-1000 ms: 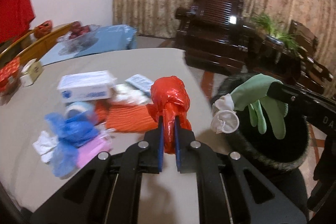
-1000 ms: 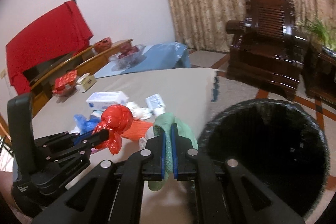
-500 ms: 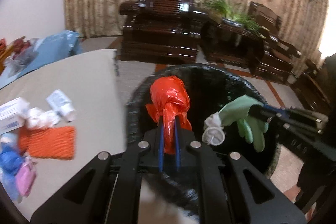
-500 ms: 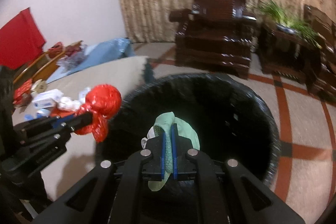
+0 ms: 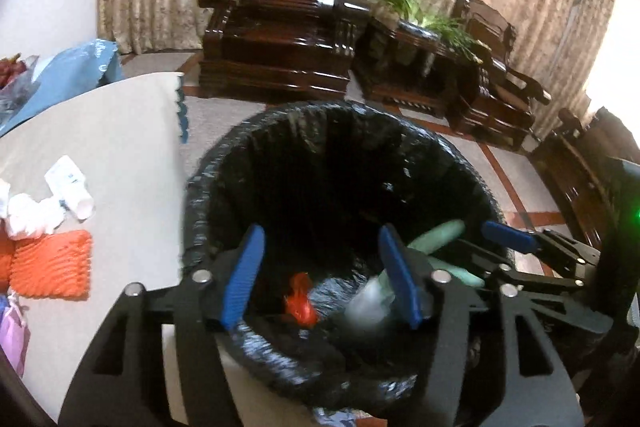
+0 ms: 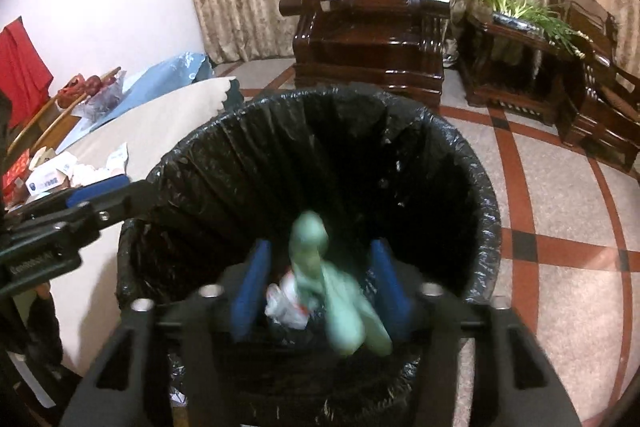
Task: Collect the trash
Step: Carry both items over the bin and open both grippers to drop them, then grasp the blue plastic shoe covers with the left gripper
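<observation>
A bin with a black liner [image 5: 192, 195] [image 6: 486, 195] stands beside the table. My left gripper [image 5: 321, 233] hangs over its mouth, jaws opening, with nothing between them. Below it a red plastic bag [image 5: 298, 301] lies inside the bin. My right gripper [image 6: 320, 247] is also over the bin, jaws opening. A blurred green glove [image 6: 316, 259] [image 5: 436, 239] drops loose between its pads, untouched by either, beside a white crumpled piece [image 6: 286, 303]. Each gripper shows from the side in the other's view: right gripper [image 5: 500, 243], left gripper [image 6: 100, 191].
On the beige table [image 5: 128, 147] left of the bin lie an orange net [image 5: 50, 269], a white tube [image 5: 70, 187], crumpled tissue [image 5: 30, 217] and a pink scrap [image 5: 12, 331]. Dark wooden armchairs [image 6: 372, 27] and a plant [image 6: 516, 3] stand behind on the tiled floor.
Both grippers swung from the table to above the bin and opened. The red bag fell from the left one into the bin. The green glove left the right one's pads.
</observation>
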A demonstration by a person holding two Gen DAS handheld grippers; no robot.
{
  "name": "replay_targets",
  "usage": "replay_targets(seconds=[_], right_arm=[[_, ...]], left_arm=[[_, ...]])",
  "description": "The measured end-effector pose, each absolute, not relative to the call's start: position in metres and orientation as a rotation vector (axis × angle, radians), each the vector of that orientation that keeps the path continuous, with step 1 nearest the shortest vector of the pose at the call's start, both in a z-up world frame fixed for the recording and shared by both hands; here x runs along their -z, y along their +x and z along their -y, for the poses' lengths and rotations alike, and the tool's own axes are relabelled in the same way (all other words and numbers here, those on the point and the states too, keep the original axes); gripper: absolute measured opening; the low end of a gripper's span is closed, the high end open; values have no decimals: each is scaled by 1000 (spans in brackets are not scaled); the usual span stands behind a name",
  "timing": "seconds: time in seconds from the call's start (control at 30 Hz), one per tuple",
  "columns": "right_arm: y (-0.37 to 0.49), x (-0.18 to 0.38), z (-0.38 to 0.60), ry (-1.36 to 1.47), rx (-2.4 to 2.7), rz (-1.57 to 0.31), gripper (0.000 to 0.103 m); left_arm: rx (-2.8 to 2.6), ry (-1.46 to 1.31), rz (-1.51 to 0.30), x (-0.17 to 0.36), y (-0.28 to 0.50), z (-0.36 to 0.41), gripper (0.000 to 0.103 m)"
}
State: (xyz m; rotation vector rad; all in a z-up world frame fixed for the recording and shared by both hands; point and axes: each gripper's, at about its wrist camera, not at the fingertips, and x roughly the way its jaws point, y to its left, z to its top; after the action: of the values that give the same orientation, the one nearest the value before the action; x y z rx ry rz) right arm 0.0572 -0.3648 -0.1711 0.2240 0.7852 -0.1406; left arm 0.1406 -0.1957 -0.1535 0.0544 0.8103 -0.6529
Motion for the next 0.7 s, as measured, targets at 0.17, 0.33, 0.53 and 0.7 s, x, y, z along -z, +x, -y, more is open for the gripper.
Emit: replay_targets(seconds=[0.17,0.33,0.53,0.7], right_arm=[[55,156,358,231,127,-737,85],[61,136,339,237,106,-690,97],[74,112,293,207,45,-633,97],[89,103,240,164,-66,-601,97]], left_arm=[[575,7,-786,140,141,157,77],[454,-10,-727,120,136,102,87],[288,2,-666,100,120,26,89],[157,-4,-644,92,107,-35,90]])
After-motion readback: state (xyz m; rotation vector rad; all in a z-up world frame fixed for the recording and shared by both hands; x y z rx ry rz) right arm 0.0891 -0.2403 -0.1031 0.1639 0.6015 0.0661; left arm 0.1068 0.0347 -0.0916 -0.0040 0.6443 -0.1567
